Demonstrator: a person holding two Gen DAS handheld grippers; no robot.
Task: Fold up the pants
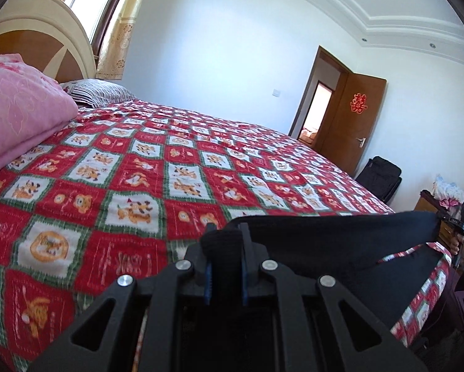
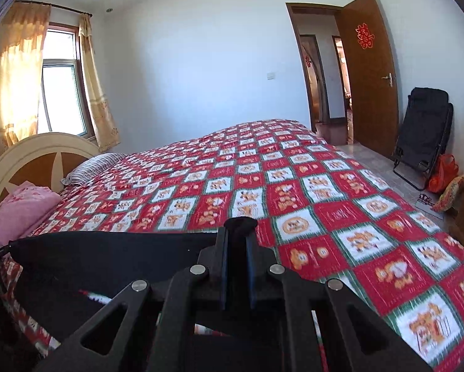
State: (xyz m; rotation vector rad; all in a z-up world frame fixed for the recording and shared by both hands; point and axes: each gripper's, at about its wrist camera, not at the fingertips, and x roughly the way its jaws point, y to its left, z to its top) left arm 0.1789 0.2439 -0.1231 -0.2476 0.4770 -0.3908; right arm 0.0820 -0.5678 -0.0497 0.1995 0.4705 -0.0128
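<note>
Two hand-held claws grip a pair of black pants (image 1: 340,232) above the near edge of a bed. The left claw (image 1: 225,235) has its two fingers pressed together on a bunched corner of the dark fabric, which bulges out above the fingertips. The right claw (image 2: 238,232) pinches the opposite corner the same way, a small roll of cloth poking up between its blue-padded fingers (image 2: 250,266).

Between the two claws the pants stretch in a taut, nearly straight black band — the top edge runs level across the foot of each view, with the rest of the garment hanging down in front of the bed's side.

The bed is covered by a red, white and green quilt (image 1: 157,167) printed with cartoon animals. A folded pink blanket (image 1: 21,108) and a striped pillow (image 1: 100,91) lie near the cream headboard (image 2: 42,152). Beyond the bed — a white wall, a curtained window, an open brown door (image 2: 368,71) bearing a red paper emblem, and a folded black chair (image 2: 424,130) leaning by it.
</note>
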